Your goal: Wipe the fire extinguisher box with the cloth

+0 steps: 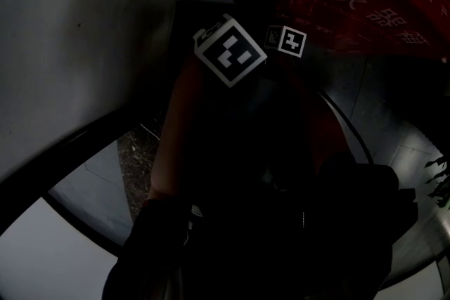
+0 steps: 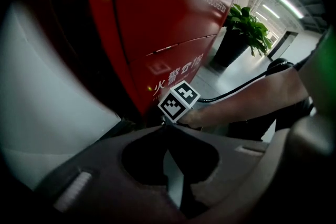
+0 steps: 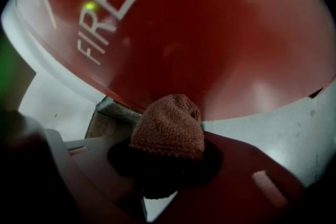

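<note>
Close before the red front of the fire extinguisher box (image 3: 220, 34), our right gripper (image 3: 168, 161) is clamped on the bunched knitted cloth (image 3: 169, 126), near the lower edge of the box; whether they touch, we cannot tell. Our left gripper (image 2: 167, 127) has its jaws together, with nothing between. Just before it, a marker cube (image 2: 179, 101) and a forearm (image 2: 252, 98) cover the foot of the box. A potted plant (image 2: 245, 29) stands beyond.

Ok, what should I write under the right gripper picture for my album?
Right gripper holding a knitted cloth close to the red fire extinguisher box.
</note>
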